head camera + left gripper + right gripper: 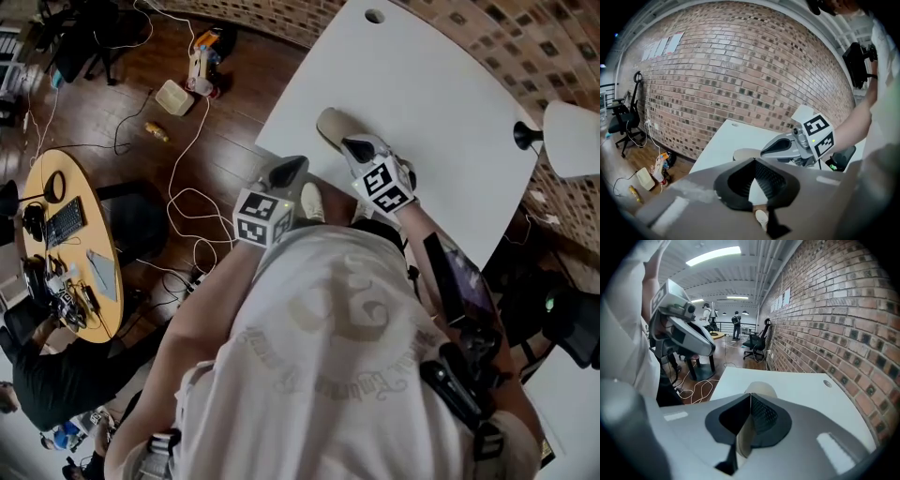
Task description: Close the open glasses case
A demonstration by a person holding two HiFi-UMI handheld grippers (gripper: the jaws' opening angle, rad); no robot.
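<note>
A beige glasses case [330,126] lies on the white table [412,103] near its front left edge, and its lid looks down. My right gripper [350,146] hovers just behind the case, jaws shut and empty. In the right gripper view the case [761,389] shows right past the closed tips [750,397]. My left gripper [294,165] hangs off the table's edge, left of the case and apart from it. Its pads [768,180] meet at the tip with nothing between them. From there the case [745,153] lies ahead, with the right gripper [774,149] beside it.
A white lamp shade [572,139] stands at the table's right side and a cable hole [374,16] at its far end. A brick wall [740,70] runs behind the table. Cables [183,202] trail over the wooden floor towards a round desk [70,239].
</note>
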